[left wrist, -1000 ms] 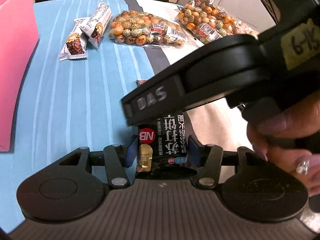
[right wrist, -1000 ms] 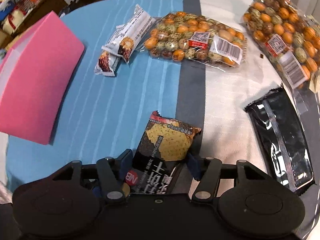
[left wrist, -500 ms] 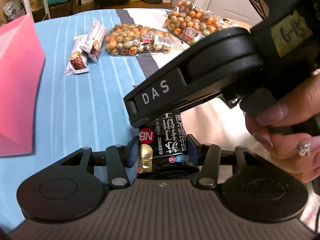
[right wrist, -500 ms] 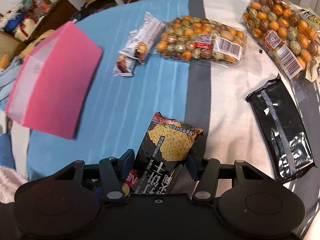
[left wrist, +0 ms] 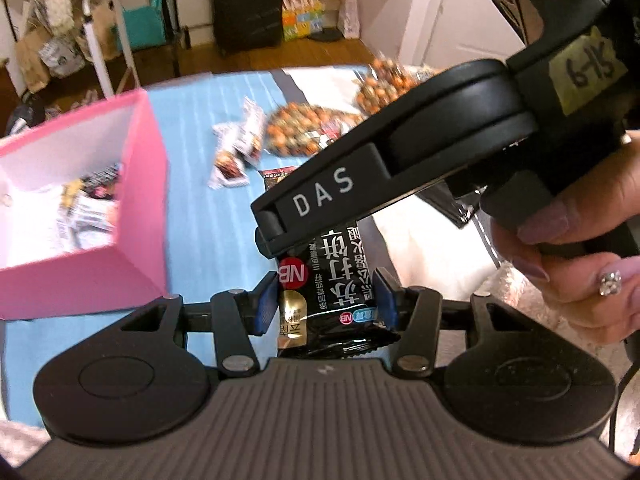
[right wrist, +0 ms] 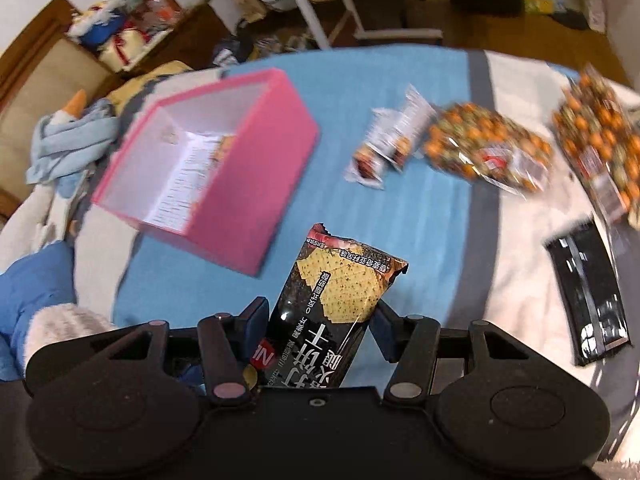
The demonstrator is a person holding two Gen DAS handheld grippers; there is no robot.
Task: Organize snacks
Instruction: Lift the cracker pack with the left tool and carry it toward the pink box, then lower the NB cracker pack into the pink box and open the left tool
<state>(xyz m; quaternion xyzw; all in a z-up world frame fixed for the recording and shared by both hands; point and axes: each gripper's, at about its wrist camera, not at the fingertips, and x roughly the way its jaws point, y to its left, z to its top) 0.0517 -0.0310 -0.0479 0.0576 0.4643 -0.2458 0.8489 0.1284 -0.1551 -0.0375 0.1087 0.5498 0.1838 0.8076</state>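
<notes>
A black cracker packet [left wrist: 332, 280] with Chinese print sits between the blue pads of my left gripper [left wrist: 326, 300], which is shut on its near end. My right gripper [right wrist: 320, 320] is shut on the same packet [right wrist: 340, 296], held above the table; its body crosses over the packet in the left wrist view. An open pink box [right wrist: 248, 172] holding several small snack packs stands to the left, and shows in the left wrist view [left wrist: 136, 216].
On the blue striped cloth [right wrist: 420, 224] lie two small bar packs [right wrist: 388, 144], two bags of orange and speckled nuts [right wrist: 488, 152], and a long black packet [right wrist: 588, 292] at right. Room clutter lies beyond the table edge.
Both grippers have risen with the cracker packet and swung left. The pink box's open inside has come into both views. The table looks farther below.
</notes>
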